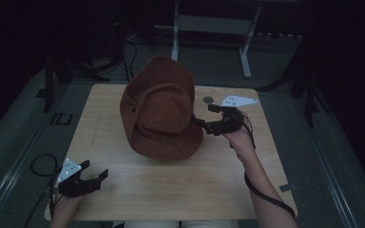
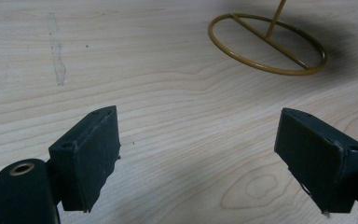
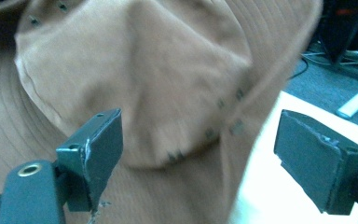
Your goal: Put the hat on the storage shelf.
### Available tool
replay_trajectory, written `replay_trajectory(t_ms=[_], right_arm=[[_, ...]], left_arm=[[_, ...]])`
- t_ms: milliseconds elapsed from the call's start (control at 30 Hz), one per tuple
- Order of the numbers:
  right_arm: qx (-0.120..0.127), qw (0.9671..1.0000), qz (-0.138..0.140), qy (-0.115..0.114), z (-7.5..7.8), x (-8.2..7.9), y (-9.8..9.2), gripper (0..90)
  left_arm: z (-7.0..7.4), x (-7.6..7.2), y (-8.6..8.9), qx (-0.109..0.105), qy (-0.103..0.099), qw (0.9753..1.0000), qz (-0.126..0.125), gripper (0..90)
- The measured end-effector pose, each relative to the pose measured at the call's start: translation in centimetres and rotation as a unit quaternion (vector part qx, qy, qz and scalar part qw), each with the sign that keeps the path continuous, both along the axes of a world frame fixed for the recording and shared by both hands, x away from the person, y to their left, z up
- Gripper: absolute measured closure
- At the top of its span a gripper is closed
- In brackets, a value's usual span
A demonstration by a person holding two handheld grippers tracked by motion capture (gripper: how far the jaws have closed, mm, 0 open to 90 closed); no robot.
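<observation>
The brown hat (image 1: 164, 111) sits tipped up over the middle of the table (image 1: 171, 190), crown facing the person's side and brim rising at the back, apparently propped on a thin brass-coloured wire stand (image 2: 268, 44) whose ring base lies flat on the wood in the left gripper view. It looks like soft cloth with rows of stitching round the brim and small eyelets in the crown, so I would judge it light and floppy, likely to fold or sag when pinched and not at all fragile or slippery. The brim edge seems the sensible place to take hold, since it is thin enough to fit between the jaws, while the crown would only dent. The right gripper (image 1: 208, 124) is at the hat's right side, its jaws spread wide with nothing between them; in the right gripper view the crown and the brim's edge fill the space just ahead of the gap, very close, though I cannot tell whether anything touches. That view is a little blurred. The left gripper (image 1: 92, 178) rests low near the table's front left corner, well apart from the hat, its jaws likewise parted and empty, pointed across bare wood toward the stand.
</observation>
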State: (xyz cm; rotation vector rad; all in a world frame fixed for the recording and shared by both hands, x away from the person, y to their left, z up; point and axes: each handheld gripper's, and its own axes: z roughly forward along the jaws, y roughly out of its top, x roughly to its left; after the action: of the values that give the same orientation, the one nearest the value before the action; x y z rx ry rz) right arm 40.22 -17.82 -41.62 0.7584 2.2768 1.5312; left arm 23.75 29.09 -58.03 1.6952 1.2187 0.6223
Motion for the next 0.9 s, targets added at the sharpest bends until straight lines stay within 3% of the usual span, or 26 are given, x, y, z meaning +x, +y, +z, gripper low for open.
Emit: replay_trajectory(t_ms=[233, 567, 633, 733, 900], right_arm=[[0.004, 0.9998, -0.017, 0.007, -2.1, -0.6, -2.5, 16.2], [-0.022, 0.9988, -0.042, 0.015, -6.9, -2.6, -6.1, 16.7], [-0.024, 0.9986, -0.045, 0.015, -7.2, -2.8, -6.3, 16.7], [-0.025, 0.9974, -0.062, 0.026, -8.6, -3.5, -7.7, 16.7], [-0.029, 0.9961, -0.073, 0.04, -9.8, -4.2, -8.9, 17.4]], left_arm=[[-0.1, 0.0, -0.1, 0.004, -0.002, 1.0, 0.002, 15.0], [-0.1, 0.0, 0.0, 0.004, 0.0, 1.0, 0.002, 15.0], [-0.1, 0.0, -0.1, 0.005, 0.0, 1.0, 0.002, 15.0], [-0.1, 0.0, -0.1, 0.005, -0.001, 1.0, 0.002, 15.0], [-0.1, 0.0, -0.1, 0.006, -0.001, 1.0, 0.002, 15.0]])
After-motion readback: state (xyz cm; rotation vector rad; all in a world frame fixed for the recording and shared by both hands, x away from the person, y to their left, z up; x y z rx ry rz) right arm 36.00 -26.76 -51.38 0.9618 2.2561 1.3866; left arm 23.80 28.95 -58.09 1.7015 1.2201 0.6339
